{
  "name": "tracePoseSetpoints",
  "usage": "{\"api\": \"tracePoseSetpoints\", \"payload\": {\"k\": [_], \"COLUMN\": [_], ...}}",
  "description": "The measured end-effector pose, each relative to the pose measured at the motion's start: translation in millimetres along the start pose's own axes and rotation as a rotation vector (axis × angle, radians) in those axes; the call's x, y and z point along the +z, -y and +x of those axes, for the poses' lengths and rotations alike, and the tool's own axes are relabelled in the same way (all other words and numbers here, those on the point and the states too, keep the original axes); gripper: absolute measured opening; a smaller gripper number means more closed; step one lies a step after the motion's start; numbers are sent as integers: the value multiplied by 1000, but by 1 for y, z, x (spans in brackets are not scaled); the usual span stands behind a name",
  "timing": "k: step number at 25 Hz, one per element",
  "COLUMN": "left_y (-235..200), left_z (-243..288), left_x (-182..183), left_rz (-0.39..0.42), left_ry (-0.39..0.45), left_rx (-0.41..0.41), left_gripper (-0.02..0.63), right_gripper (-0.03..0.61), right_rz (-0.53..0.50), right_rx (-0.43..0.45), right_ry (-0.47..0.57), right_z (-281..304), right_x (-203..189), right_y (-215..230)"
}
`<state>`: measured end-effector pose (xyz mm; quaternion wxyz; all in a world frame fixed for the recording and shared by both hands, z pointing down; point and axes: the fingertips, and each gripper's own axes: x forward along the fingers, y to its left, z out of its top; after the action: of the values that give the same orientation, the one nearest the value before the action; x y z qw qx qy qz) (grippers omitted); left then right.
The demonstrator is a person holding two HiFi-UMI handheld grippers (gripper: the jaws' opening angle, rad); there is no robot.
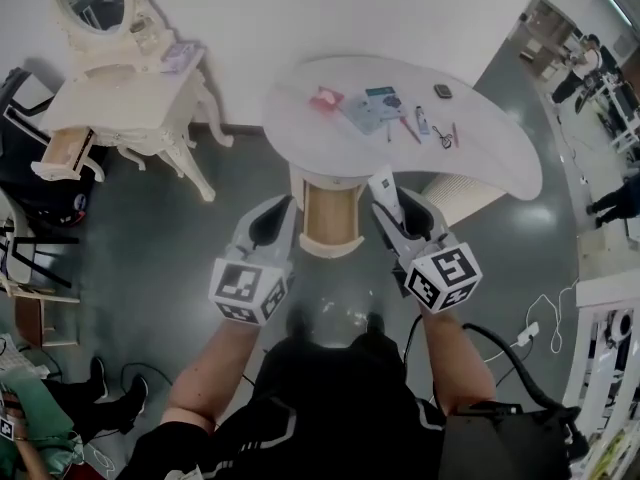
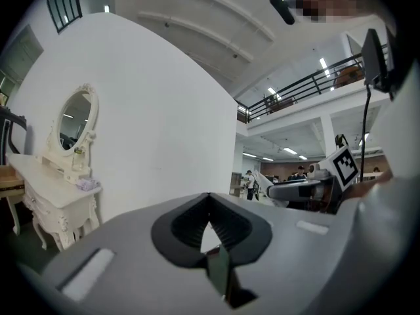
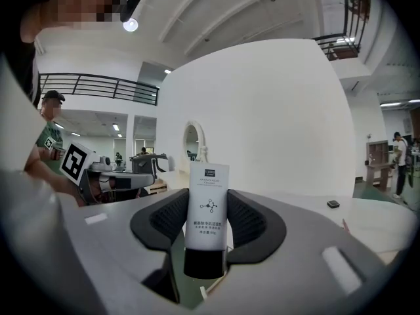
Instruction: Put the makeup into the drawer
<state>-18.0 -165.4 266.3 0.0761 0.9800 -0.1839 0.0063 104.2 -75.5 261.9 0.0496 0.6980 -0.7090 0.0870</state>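
A white makeup tube with a black cap [image 3: 207, 210] stands upright between the pads of my right gripper [image 3: 207, 223], which is shut on it. In the head view this right gripper [image 1: 392, 211] holds the tube [image 1: 383, 189] just right of the open wooden drawer [image 1: 330, 220] under the white table [image 1: 500, 143]. My left gripper [image 1: 279, 211] hovers at the drawer's left side. Its jaw tips meet with nothing between them [image 2: 209, 199]. More makeup lies on the table: a pink item [image 1: 325, 98], a pale blue packet [image 1: 372, 106], pencils [image 1: 412, 128] and a dark compact [image 1: 443, 91].
A white vanity dresser with an oval mirror [image 1: 125, 93] stands at the back left against the wall. A ribbed white stand [image 1: 462, 196] sits under the table's right part. Cables [image 1: 535, 333] trail on the grey floor at the right. People stand far right.
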Motion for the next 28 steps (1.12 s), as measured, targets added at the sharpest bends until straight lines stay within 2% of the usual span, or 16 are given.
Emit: {"api": "tracePoseSetpoints", "payload": {"k": [5,11,18,23,28], "left_y": [-6,2,21,25,19], "left_z": [19,40,37,24,15], "left_x": [-39,-90,-114,-120,-154], "left_rz": [-19,-78,-108,-109,-135], "left_ry": [-55,-114,-118,-116,-136], "left_rx": [68,239,446,484,500], "left_gripper": [0,0,0,0,0], "right_gripper": [186,186,186,184,184], "right_rz": [-18,-37,-93,-136,-174], "right_rx": [138,322,498,553,555], "right_ry": [-70,-157,-222,-240,-285], "right_z": [30,47,53,61,73], "right_x": [-36,-87,-120,-135,-167], "right_y": [15,48,74,56,41]}}
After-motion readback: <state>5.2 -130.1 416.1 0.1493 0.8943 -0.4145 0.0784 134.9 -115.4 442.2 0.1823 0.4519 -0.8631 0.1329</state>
